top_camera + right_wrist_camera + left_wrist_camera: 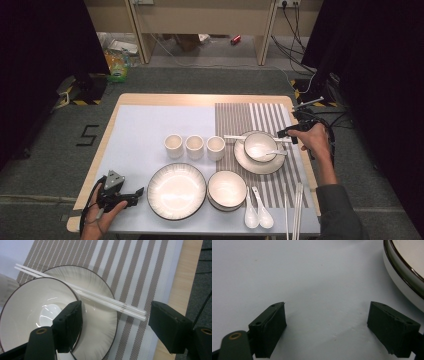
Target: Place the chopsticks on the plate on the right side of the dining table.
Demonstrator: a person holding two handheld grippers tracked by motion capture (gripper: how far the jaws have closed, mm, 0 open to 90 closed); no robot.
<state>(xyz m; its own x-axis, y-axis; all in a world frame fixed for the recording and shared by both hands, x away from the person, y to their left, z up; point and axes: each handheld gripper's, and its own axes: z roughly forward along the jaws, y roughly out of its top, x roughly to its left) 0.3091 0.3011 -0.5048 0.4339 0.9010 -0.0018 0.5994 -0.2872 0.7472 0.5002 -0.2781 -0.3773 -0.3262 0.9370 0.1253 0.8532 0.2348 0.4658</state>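
Observation:
A white bowl [259, 145] sits on a small plate [250, 163] on the striped placemat [240, 117], with a white spoon [276, 152] lying in it. A pair of white chopsticks [240, 137] rests across the plate's far rim. My right gripper [286, 134] hangs open just right of the plate, above the chopsticks' ends, with nothing between its jaws. In the right gripper view the chopsticks [100, 298] lie over the plate [102, 325] beside the bowl [27, 302], between my right gripper [116, 322] jaws and below them. My left gripper [139, 194] rests open on the white mat, left of a large plate [176, 191].
Three white cups [194, 146] stand in a row mid-table. A second bowl [226, 189], two spoons [256, 210] and more chopsticks [292, 210] lie near the front edge. In the left gripper view my left gripper [327, 322] stands open and the large plate's rim [404, 272] is at right.

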